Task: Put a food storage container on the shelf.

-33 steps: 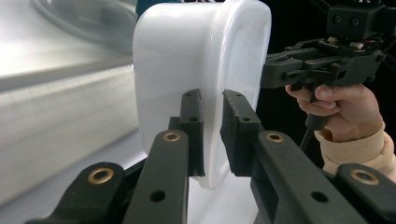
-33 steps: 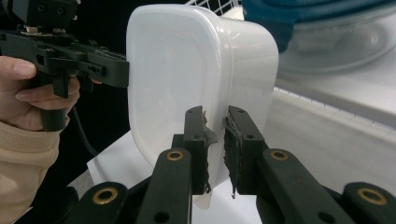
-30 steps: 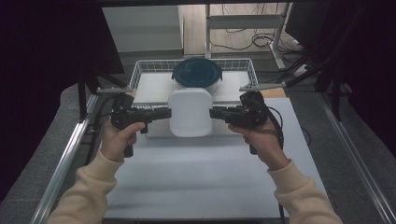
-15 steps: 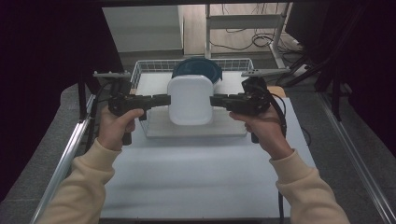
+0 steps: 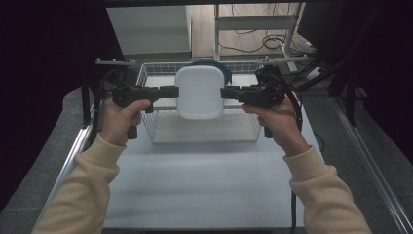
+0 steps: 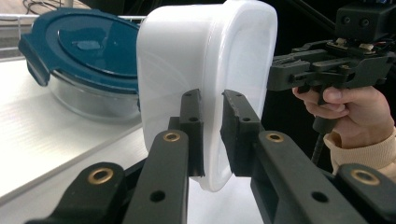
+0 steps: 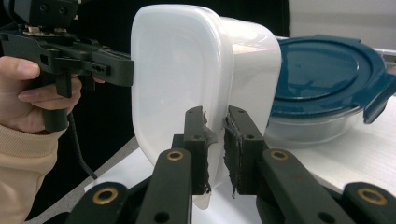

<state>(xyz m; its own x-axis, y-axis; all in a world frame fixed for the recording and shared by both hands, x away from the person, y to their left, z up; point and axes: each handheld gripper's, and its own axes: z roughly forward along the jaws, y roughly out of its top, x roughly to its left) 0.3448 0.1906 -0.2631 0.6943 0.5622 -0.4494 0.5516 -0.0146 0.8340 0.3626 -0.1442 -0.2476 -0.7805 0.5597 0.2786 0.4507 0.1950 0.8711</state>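
A white plastic container [image 5: 199, 91] with its lid on hangs in the air above the wire basket [image 5: 204, 127], tipped on edge so its flat face looks toward the camera. My left gripper [image 5: 174, 91] is shut on its left rim and my right gripper [image 5: 224, 92] is shut on its right rim. The left gripper view has the rim of the white container [image 6: 205, 88] pinched between the jaws, with the right gripper [image 6: 275, 74] on the far side. The right gripper view shows the white container [image 7: 196, 84] clamped the same way, with the left gripper [image 7: 126, 70] beyond.
A round glass container with a blue clip lid [image 6: 84, 60] sits behind the white one, in the basket's far part [image 5: 216, 66]. The basket stands on a white table [image 5: 204, 180]. Metal rails [image 5: 68, 161] run along both table sides; dark curtains surround it.
Both grippers have lifted the white container up and away from me, from low over the basket to higher above it. It has tipped more upright.
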